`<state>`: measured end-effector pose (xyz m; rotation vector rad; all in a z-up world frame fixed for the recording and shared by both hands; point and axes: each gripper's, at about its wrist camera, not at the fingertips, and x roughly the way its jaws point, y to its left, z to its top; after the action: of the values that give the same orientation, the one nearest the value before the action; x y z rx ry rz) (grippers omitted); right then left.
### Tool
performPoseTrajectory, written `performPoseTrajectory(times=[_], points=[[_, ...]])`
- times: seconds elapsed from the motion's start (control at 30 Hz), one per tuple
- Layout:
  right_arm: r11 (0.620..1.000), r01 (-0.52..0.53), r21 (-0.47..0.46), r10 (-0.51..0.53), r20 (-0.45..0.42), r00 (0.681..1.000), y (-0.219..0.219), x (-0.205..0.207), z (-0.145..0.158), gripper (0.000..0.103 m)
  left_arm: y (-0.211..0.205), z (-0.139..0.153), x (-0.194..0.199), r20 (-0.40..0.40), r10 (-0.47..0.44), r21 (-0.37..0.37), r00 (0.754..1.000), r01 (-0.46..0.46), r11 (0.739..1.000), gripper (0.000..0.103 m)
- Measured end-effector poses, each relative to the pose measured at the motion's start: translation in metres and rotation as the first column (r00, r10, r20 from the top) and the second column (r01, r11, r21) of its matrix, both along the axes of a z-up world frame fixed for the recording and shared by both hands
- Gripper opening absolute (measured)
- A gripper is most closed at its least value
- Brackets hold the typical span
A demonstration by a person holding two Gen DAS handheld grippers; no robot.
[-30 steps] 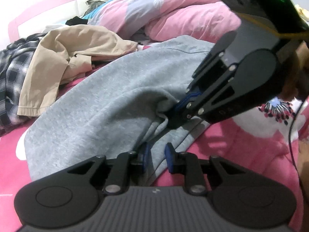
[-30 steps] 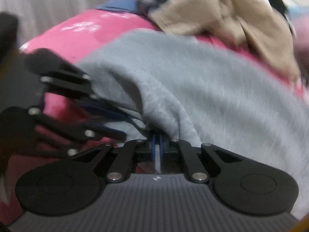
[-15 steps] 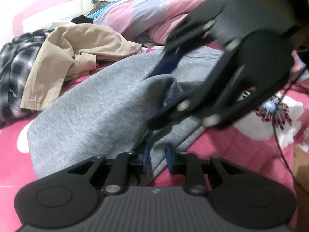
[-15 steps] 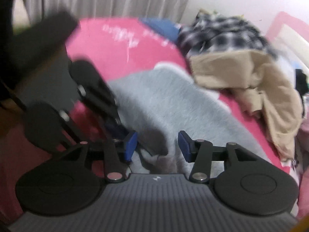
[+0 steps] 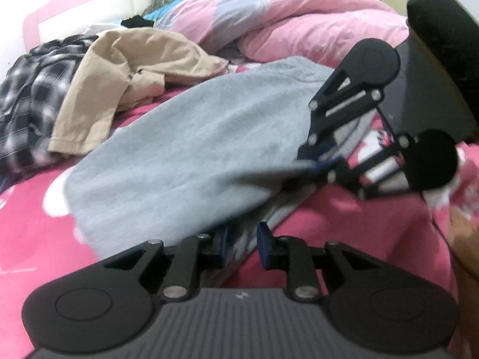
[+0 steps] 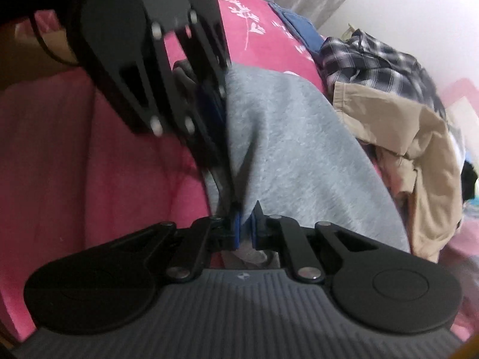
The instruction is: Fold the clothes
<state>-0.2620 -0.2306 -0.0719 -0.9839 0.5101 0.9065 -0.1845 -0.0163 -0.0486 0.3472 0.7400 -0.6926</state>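
Left wrist view shows both claws, left gripper [image 5: 241, 243] and right gripper [image 5: 321, 160], clamped on the near edge of the grey sweatshirt [image 5: 191, 152] spread on the bed [image 5: 344, 224]; tan garment [image 5: 119, 68] and plaid shirt [image 5: 27, 98] lie unfolded beyond, so folding appears incomplete.

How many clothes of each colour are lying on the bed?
Grey: 1, the grey garment, pinched by the left gripper and the right gripper
Beige: 1, the beige garment
Dark plaid: 1, the plaid shirt
Total: 3 that show clearly; darker bits near the headboard are too small to tell.
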Motion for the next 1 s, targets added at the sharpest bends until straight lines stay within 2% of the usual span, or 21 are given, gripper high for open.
performPoseTrajectory(times=[0.1,0.17,0.2,0.23,0.33,0.43,0.5,0.57,0.63,0.7,0.73,0.83,0.93,1.0], points=[[1.0,-0.014,-0.015,0.015,0.024,1.0,0.001,-0.003,-0.003,0.006,0.035,0.018,-0.006,-0.043,0.012,0.027,0.999,-0.011,1.0,0.022],[0.999,-0.027,-0.026,0.028,0.041,0.999,0.001,-0.005,-0.006,0.008,0.061,0.035,-0.008,-0.067,0.053,-0.011,0.996,-0.054,0.998,0.026],[0.999,-0.028,-0.029,0.029,0.044,0.999,0.002,-0.005,-0.008,0.009,0.065,0.041,-0.007,-0.052,0.075,-0.027,0.996,-0.076,0.997,0.037],[0.999,-0.029,-0.032,0.031,0.047,0.998,0.004,-0.005,-0.01,0.01,0.07,0.048,-0.005,-0.037,0.097,-0.043,0.995,-0.098,0.994,0.039],[0.999,-0.012,-0.035,0.013,0.044,0.999,-0.001,-0.006,-0.003,0.017,0.058,0.058,0.009,-0.028,0.092,-0.151,0.995,-0.096,0.984,0.039],[0.999,0.006,-0.038,-0.005,0.041,0.999,-0.006,-0.008,0.003,0.019,0.03,0.038,0.02,-0.097,0.003,-0.15,0.995,-0.018,0.989,0.039],[0.999,0.018,-0.04,-0.017,0.039,0.999,-0.01,-0.009,0.008,0.019,0.02,0.01,0.019,-0.135,-0.011,-0.041,0.991,0.005,0.999,0.035],[0.999,0.03,-0.043,-0.028,0.037,0.999,-0.013,-0.01,0.012,0.02,0.022,0.005,0.009,-0.088,-0.035,-0.016,0.996,0.034,0.999,0.035],[0.99,0.133,0.046,-0.13,-0.053,0.99,-0.03,-0.002,0.031,0.019,0.024,0.003,0.003,-0.066,-0.048,-0.005,0.997,0.048,0.999,0.035],[0.962,0.243,0.127,-0.223,-0.153,0.963,-0.047,0.007,0.051,0.019,0.024,0.004,0.005,-0.073,-0.046,-0.012,0.996,0.046,0.999,0.035],[0.94,0.299,0.162,-0.264,-0.205,0.942,-0.056,0.011,0.061,0.019,0.027,0.006,0.007,-0.081,-0.045,-0.02,0.996,0.043,0.999,0.035],[0.828,0.439,0.349,-0.295,-0.395,0.87,-0.073,0.035,0.08,0.021,0.034,0.014,0.012,-0.098,-0.044,-0.03,0.994,0.041,0.999,0.035],[0.813,0.437,0.385,-0.255,-0.441,0.861,-0.065,0.052,0.078,0.021,0.039,0.025,0.008,-0.084,-0.054,-0.032,0.995,0.052,0.998,0.035],[0.847,0.396,0.354,-0.213,-0.457,0.864,-0.051,0.065,0.069,0.026,0.033,0.03,0.011,-0.081,-0.073,-0.042,0.994,0.07,0.997,0.037]])
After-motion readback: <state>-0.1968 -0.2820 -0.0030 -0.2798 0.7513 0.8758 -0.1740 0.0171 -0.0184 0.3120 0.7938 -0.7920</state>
